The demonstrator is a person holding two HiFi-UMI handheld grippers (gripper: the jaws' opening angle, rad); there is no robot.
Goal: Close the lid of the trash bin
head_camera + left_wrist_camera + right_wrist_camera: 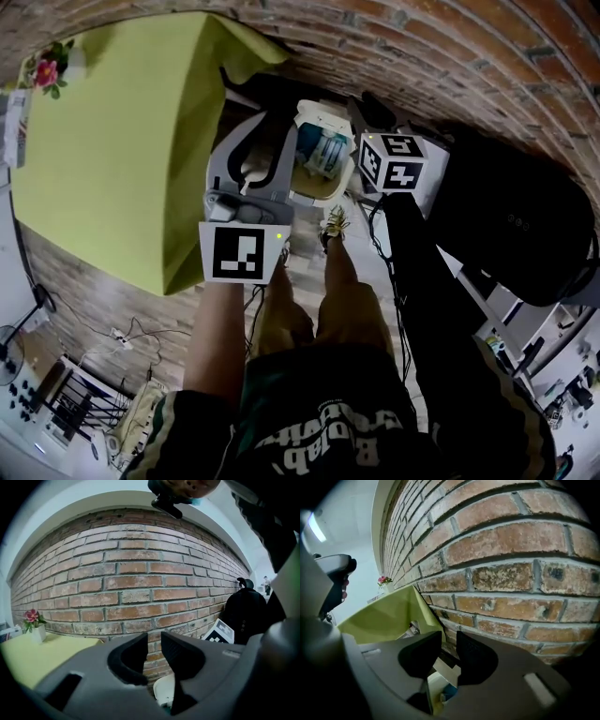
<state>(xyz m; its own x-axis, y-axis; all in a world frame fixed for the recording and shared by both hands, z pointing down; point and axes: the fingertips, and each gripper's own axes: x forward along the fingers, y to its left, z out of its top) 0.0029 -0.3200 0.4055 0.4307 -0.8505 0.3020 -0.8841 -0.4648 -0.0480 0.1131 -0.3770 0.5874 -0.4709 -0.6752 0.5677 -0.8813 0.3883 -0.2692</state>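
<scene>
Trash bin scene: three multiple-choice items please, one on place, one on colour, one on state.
1. Where does the trash bin stand?
A. On top of a table
B. Out on open floor, far from any wall
C. By the brick wall, between the tablecloth and the black backpack

2. What colour is the tablecloth?
A. Red
B. Yellow-green
C. Blue

3. How is the bin's lid?
A. Open
B. Shut
C. Taken off and lying on a table

Key: 1 C, the head view shows the bin on the floor at the wall with the cloth on one side and the backpack on the other. 2 B, the cloth is plainly yellow-green in the head view and both gripper views. 3 A, the rubbish inside the bin is in plain sight.
</scene>
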